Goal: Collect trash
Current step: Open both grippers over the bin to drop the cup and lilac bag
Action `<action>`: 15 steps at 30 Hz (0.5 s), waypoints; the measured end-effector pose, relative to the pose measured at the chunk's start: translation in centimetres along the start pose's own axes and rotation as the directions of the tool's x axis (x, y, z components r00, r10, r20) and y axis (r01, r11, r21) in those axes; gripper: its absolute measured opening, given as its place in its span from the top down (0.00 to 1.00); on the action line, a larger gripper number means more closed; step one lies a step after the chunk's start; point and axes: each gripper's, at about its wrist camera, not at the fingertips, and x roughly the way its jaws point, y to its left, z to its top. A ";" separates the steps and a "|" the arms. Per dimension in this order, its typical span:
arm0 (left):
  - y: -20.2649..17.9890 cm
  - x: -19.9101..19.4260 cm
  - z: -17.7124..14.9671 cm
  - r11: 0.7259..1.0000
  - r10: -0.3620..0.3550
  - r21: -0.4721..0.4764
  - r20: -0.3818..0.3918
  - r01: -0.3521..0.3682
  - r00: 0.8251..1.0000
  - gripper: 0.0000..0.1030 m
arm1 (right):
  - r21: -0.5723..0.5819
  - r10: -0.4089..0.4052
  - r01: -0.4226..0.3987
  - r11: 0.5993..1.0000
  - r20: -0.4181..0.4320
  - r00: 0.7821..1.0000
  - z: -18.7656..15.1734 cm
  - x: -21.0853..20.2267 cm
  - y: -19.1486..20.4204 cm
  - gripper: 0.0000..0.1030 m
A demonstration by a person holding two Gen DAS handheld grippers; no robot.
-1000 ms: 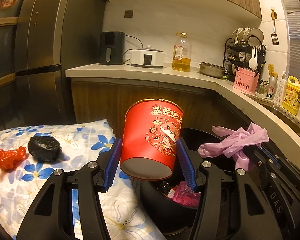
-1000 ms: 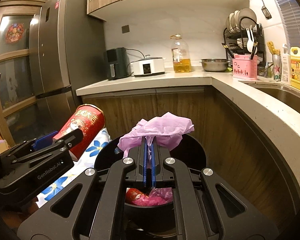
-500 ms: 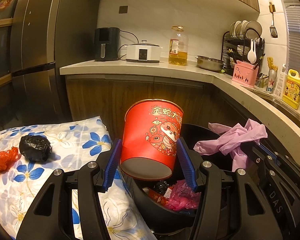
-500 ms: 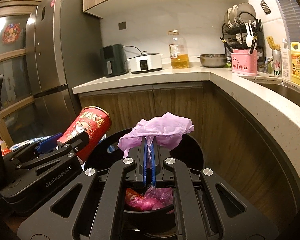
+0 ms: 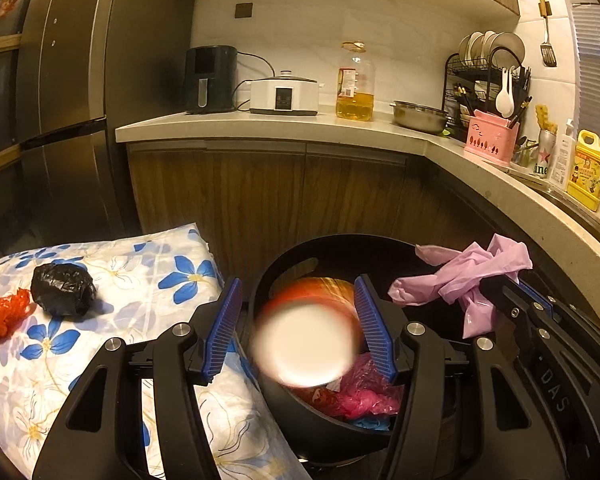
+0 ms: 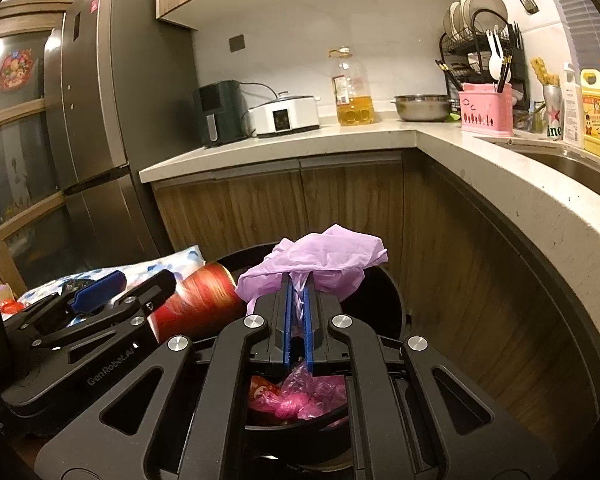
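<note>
My left gripper (image 5: 298, 312) is open above the black trash bin (image 5: 292, 256). The red paper cup (image 5: 308, 340) is blurred and falls between the fingers into the bin; it also shows in the right wrist view (image 6: 204, 304). My right gripper (image 6: 296, 300) is shut on a crumpled purple glove (image 6: 320, 256) and holds it over the bin (image 6: 392, 304); the glove also shows in the left wrist view (image 5: 468, 276). Pink plastic trash (image 5: 364, 396) lies inside the bin.
A floral-cloth table (image 5: 140, 272) at the left holds a black bag ball (image 5: 62, 288) and a red plastic scrap (image 5: 0, 316). Wooden cabinets (image 5: 260, 192) and a curved counter (image 5: 500, 184) stand behind and to the right. A fridge (image 5: 60, 100) is at the left.
My left gripper has opened and let go of the red cup, which drops into the bin. My right gripper still holds the purple glove over the bin.
</note>
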 end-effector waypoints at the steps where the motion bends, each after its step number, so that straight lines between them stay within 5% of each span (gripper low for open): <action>1: 0.2 0.0 0.0 1.000 0.001 -0.004 -0.001 -0.001 1.000 0.37 | 0.001 0.001 -0.001 1.000 -0.005 1.000 0.0 0.1 0.0 0.87; 9: 1.1 -0.6 -0.3 0.999 0.026 -0.031 0.004 -0.026 1.000 0.24 | 0.014 -0.010 0.010 1.000 -0.012 1.000 -0.3 0.2 -0.3 0.60; 15: 1.8 -1.2 -0.5 0.998 0.043 -0.042 0.007 -0.043 0.999 0.20 | 0.011 -0.013 0.013 1.000 -0.008 1.000 -0.4 -0.2 -0.1 0.50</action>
